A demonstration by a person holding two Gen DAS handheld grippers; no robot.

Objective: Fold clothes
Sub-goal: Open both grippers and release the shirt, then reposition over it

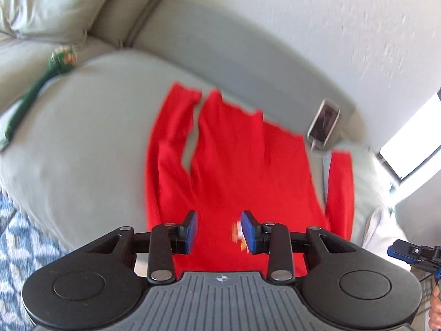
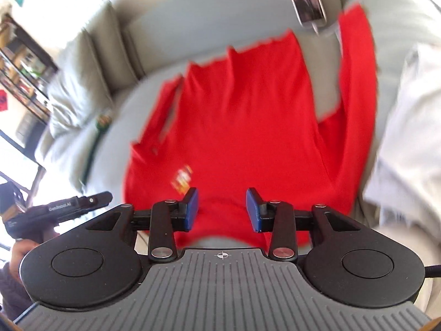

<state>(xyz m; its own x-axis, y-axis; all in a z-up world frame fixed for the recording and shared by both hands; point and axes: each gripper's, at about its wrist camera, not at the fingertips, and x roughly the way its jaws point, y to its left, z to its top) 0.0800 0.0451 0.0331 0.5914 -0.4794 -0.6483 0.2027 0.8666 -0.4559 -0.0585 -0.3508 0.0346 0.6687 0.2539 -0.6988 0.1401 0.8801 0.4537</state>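
So: red shirt [image 1: 237,165] flat on couch [image 1: 82,143], long axis straight ahead; left hand-held gripper [image 1: 219,231] and right hand-held gripper [image 2: 222,209] above near hem, part-open, empty.

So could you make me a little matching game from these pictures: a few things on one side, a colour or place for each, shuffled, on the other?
Things:
1. shirt
2. phone
3. rug
4. gripper pads

Descriptions:
A. blue and white pattern, on the floor
B. red, spread flat on the sofa cushion
C. dark blue, standing apart
D. dark screen, lying beside the shirt's far edge

Pairs: 1-B, 2-D, 3-A, 4-C
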